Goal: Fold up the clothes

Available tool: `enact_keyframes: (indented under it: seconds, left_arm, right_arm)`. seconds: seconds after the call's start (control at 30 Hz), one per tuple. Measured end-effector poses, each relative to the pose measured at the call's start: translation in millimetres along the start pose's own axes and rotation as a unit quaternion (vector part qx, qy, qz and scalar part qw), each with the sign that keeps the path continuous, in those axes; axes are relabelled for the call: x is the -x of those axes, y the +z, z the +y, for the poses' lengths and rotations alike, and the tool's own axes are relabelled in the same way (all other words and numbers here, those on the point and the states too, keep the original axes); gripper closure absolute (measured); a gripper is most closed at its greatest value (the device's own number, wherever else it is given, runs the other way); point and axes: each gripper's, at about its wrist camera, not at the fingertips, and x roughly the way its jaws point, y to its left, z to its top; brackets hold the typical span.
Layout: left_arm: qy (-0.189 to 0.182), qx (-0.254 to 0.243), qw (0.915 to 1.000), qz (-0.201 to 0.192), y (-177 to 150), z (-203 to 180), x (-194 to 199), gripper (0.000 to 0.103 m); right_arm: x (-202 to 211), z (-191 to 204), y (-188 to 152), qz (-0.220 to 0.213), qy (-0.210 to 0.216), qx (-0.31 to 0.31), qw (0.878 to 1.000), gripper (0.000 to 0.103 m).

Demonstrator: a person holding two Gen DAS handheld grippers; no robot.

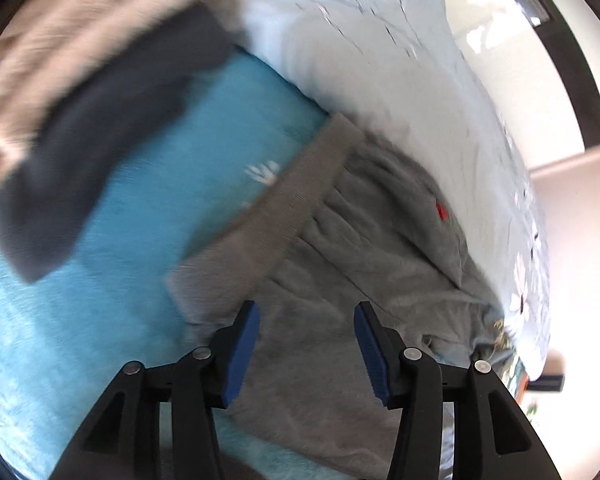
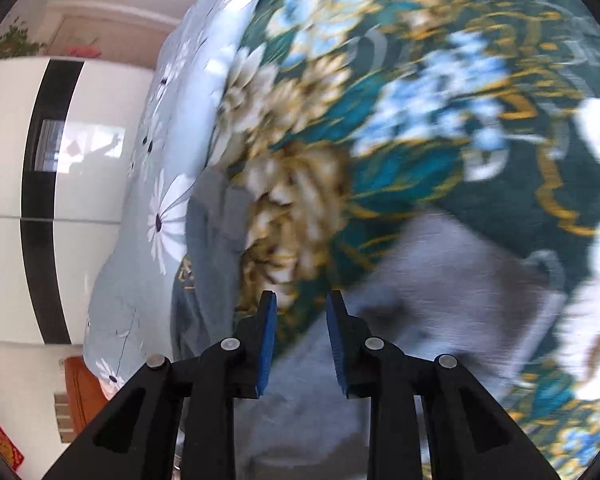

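The grey sweatshirt [image 1: 340, 248] lies on a turquoise blanket [image 1: 100, 320], its ribbed hem [image 1: 284, 196] running diagonally from lower left up to the right (a small red tag shows near its far edge). The left gripper [image 1: 306, 344] tilts steeply down over it, jaws about half open, holding nothing. The right gripper [image 2: 302, 344] stands narrowly parted and empty above grey cloth beside a floral green blanket [image 2: 440, 100].

No readable text, label, brand or number on anything here
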Motion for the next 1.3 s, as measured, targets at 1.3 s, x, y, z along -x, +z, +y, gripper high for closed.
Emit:
enact_keyframes:
  seconds: [1.3]
  left_arm:
    - [0.02,0.003,0.9989,0.041,6.8,-10.7,-61.2,0.044]
  right_arm:
    - [-76.9,92.4,60.9,-0.047,-0.126,0.09,0.987,0.094]
